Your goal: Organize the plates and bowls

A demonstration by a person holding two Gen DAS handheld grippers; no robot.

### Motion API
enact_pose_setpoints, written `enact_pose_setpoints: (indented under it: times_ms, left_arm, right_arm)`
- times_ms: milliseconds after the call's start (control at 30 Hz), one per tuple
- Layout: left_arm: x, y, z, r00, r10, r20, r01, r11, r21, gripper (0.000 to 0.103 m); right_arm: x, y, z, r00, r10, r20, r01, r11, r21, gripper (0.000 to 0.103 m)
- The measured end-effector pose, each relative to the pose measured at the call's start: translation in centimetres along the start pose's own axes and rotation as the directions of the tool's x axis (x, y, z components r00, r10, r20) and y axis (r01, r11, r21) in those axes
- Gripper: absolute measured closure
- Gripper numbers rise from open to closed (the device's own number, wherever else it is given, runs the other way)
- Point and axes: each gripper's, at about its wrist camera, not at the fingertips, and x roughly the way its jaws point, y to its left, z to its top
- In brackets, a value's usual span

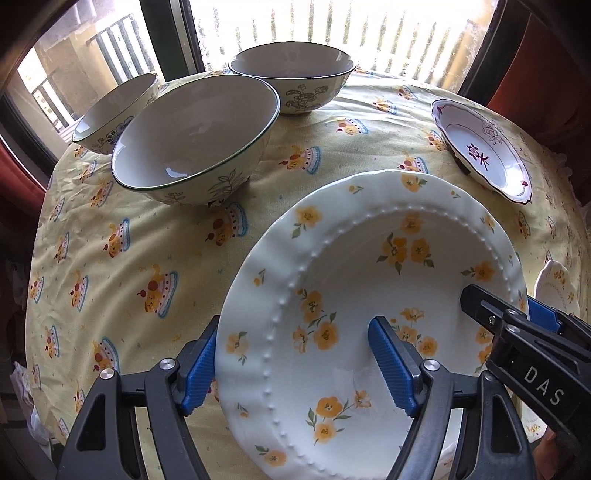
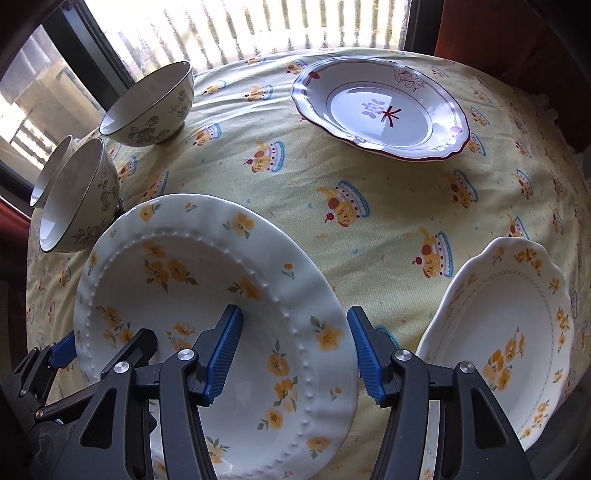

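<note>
My left camera looks steeply down along my fingers (image 1: 207, 365) from close above the near left of the surface (image 1: 122, 266), facing the window (image 1: 332, 33). My right camera sits just beside it, aimed the same way. Both share the big flowered plate (image 1: 351, 266) (image 2: 184, 280), the three bowls (image 1: 195, 136) (image 2: 147, 107) and the red-rimmed plate (image 1: 484, 147) (image 2: 380, 110).

The near rim of the beaded plate (image 1: 332, 280) is cut off below the jaws. Right of them, the scalloped plate (image 1: 554, 284) is mostly hidden.
</note>
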Motion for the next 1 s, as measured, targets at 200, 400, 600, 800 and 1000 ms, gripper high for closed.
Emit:
enact_pose_setpoints:
  times_ms: [200,400,600,800,1000]
  left_arm:
    - [-2.6,-2.1,-0.6,0.999,0.028,0.046,-0.027,0.999,-0.029,0.024]
    - [-4.8,-4.3,-0.4,0.995,0.046,0.091,-0.043,0.998,-0.035,0.024]
    - [-5.9,-7.6,-0.8,0.994,0.027,0.108,-0.025,0.999,-0.023,0.024]
    - [-6.1,-11.7,-1.0,0.993,-0.004,0.115,0.002,1.000,0.014,0.024]
    - [-6.2,-15.3,-1.7,0.993,-0.037,0.113,0.035,0.999,0.025,0.024]
  right_arm:
    - [-1.9,-2.4,0.4,0.999,0.041,-0.002,-0.041,0.999,-0.010,0.041]
    - [-4.3,-4.2,1.1,0.996,0.076,0.040,-0.074,0.996,-0.039,0.041]
    - [-6.0,-7.2,0.9,0.994,0.076,0.074,-0.075,0.997,-0.022,0.041]
    - [-7.3,-11.2,0.5,0.994,0.051,0.091,-0.053,0.998,0.019,0.041]
    - [-8.3,-15.1,0.0,0.994,0.022,0.111,-0.027,0.999,0.042,0.041]
